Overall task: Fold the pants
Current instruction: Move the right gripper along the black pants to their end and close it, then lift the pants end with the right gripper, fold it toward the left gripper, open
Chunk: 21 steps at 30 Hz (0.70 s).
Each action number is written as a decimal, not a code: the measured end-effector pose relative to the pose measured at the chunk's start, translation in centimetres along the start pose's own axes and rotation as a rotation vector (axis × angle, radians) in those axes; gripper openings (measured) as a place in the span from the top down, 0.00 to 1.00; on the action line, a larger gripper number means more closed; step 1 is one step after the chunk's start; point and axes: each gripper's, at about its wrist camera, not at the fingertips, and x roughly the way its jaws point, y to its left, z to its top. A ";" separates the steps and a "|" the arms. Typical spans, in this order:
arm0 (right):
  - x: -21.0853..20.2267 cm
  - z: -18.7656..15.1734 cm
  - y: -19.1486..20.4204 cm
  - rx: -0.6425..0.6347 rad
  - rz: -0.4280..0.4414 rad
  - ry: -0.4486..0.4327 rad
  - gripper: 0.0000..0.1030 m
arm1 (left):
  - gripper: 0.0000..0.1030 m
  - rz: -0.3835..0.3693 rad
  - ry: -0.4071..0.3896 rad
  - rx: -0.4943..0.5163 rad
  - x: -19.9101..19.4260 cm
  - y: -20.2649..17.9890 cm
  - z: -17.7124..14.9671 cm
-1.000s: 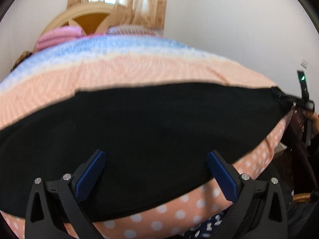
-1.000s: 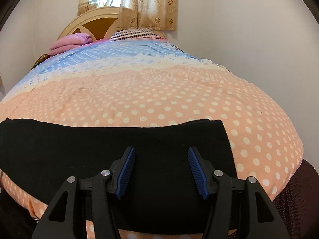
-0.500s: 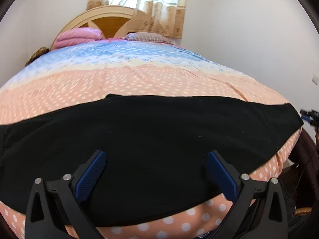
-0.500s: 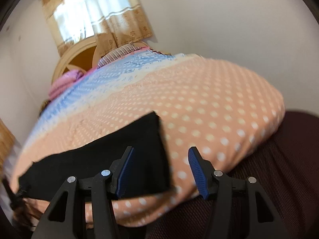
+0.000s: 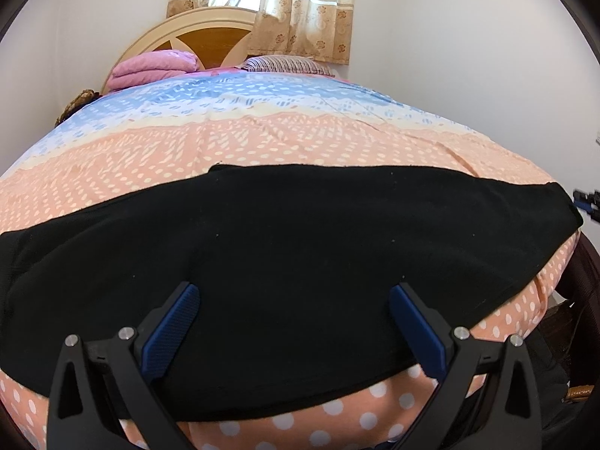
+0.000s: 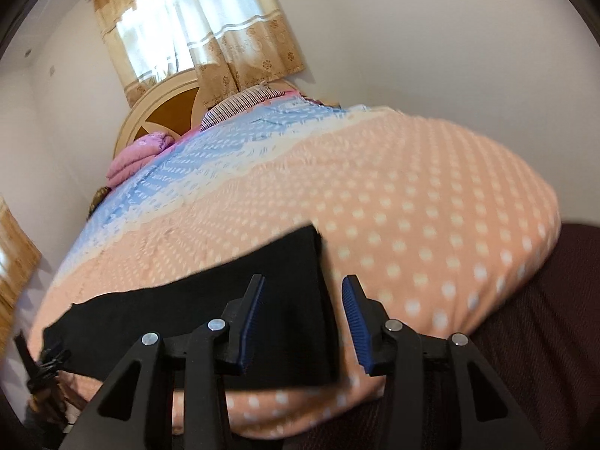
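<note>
Plain white walls (image 5: pixel 468 56) enclose the room, and a window hung with beige flower-patterned curtains (image 5: pixel 300 7) sits above a rounded cream and brown wooden headboard (image 5: pixel 195 37). The bed wears a dotted cover, peach near the foot and pale blue toward the head (image 5: pixel 262 138), over a dark maroon bed base (image 6: pixel 525 337). The long black fabric pants (image 5: pixel 281 262) lie flat across the foot of the bed, along its near edge. A folded pink blanket (image 5: pixel 153 67) and a striped pillow (image 5: pixel 285 63) lie by the headboard. The left gripper (image 5: pixel 294 320) hangs wide apart above the pants, gripping nothing. The right gripper (image 6: pixel 303 315) is narrowing over the pants' end edge, its pads not pressing it
</note>
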 end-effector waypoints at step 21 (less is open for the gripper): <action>2.9 1.8 -2.4 0.053 -0.020 0.017 0.63 | 0.00 0.030 -0.009 0.013 -0.1 -0.3 -0.6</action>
